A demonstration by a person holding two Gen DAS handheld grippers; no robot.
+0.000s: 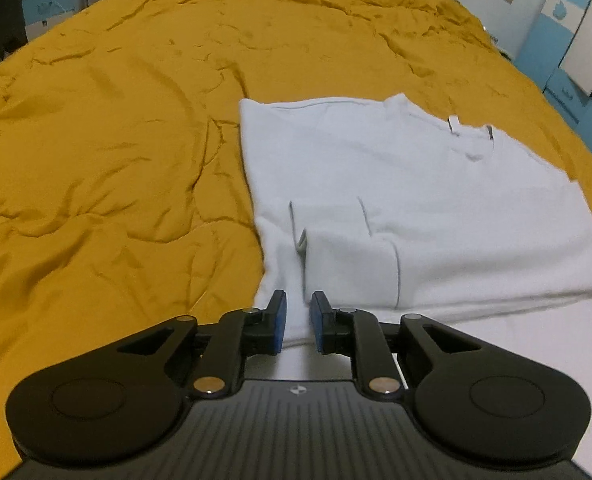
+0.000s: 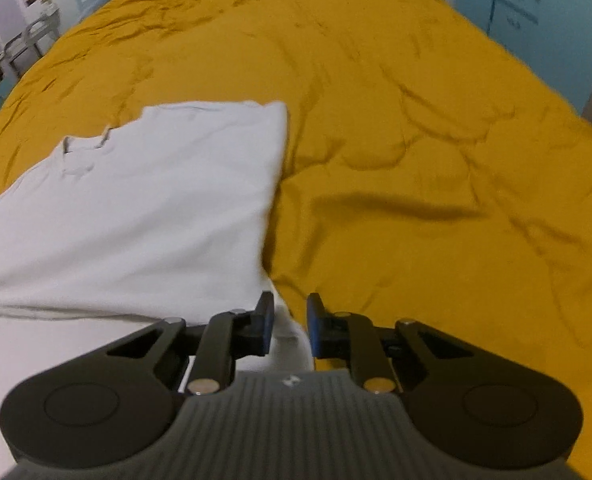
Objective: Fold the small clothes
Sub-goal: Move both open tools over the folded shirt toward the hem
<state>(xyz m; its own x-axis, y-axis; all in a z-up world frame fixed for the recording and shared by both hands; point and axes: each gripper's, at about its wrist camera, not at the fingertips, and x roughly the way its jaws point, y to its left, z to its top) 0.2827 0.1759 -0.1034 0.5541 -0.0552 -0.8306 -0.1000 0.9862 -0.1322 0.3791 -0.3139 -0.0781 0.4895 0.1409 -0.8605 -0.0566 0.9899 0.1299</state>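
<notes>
A white T-shirt (image 1: 416, 208) lies on the mustard bedspread (image 1: 96, 160), folded lengthwise, its collar with a label at the far end and a sleeve folded in over the body. My left gripper (image 1: 298, 300) hovers over the shirt's near left part, open a narrow gap, with cloth showing below between the blue pads (image 1: 279, 320). In the right wrist view the T-shirt (image 2: 144, 200) fills the left side. My right gripper (image 2: 290, 302) stands at its near right corner, slightly open, with a bit of the white hem between the fingers (image 2: 265, 320) and no visible pinch.
The bedspread (image 2: 416, 160) is wrinkled and stretches far beyond the shirt on both sides. Blue and white cupboards (image 1: 568, 40) stand past the bed's right edge. A desk (image 1: 0, 4) and shelving (image 2: 16, 40) stand beyond the far left.
</notes>
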